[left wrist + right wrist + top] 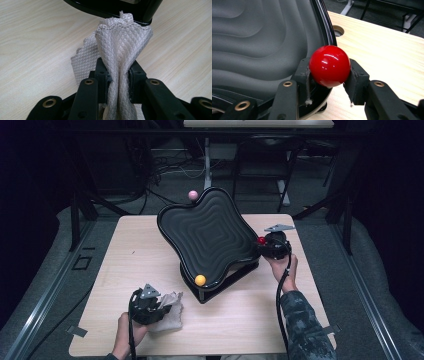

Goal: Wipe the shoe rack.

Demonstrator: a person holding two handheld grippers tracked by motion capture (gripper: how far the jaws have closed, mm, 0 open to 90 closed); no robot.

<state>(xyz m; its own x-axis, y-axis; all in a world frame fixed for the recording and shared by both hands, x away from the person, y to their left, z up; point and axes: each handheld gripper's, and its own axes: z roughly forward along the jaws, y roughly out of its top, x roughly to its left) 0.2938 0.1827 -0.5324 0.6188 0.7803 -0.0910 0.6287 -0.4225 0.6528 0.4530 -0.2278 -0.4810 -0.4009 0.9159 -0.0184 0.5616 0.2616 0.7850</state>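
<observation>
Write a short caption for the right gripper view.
Right gripper holding a red ball beside the black tray.

- The black wavy tray (pixel 210 232) tilts on its stand at the table's (pixel 125 270) centre, blocking any straight path across.
- From the tray, bare wood lies open at 9 o'clock and along 6 o'clock.
- At 3 o'clock only a narrow strip of table remains.
- A pink ball (pixel 192 194) sits at the rim at 12 o'clock, a yellow ball (pixel 200 280) in the low corner at 6.

Two black handheld tools: left tool (pixel 159 309), right tool (pixel 264 243). Each carries a grey triangular plate, brass-ringed screw holes and a black cable. The right arm wears a camouflage sleeve (pixel 306 325).
</observation>
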